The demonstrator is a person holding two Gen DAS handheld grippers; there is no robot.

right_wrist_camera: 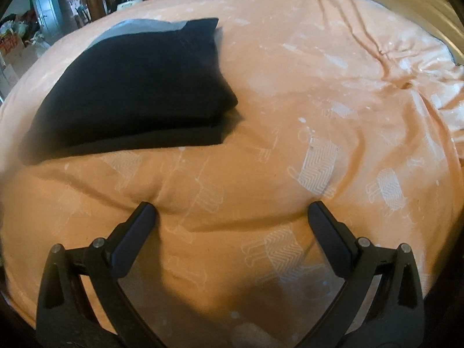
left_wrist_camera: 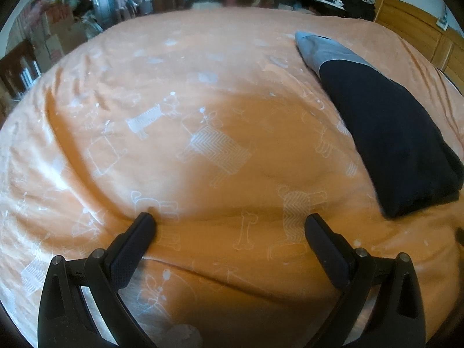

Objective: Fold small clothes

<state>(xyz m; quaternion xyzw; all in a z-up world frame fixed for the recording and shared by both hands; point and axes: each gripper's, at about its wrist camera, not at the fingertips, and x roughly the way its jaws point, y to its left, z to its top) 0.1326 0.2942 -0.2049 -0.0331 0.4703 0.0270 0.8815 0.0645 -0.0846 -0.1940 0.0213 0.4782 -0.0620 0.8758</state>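
Nearest us in the left wrist view, our left gripper [left_wrist_camera: 229, 223] stood wide and empty over the orange bedcover [left_wrist_camera: 179, 92], holding nothing. The folded dark garment [left_wrist_camera: 385, 133], grey at its far end, lay well ahead and to the right of it. In the right wrist view, our right gripper [right_wrist_camera: 230, 211] was likewise spread wide and empty, the garment [right_wrist_camera: 136, 87] ahead to its left. We judged this piece folded; no unfolded clothes showed near either gripper.
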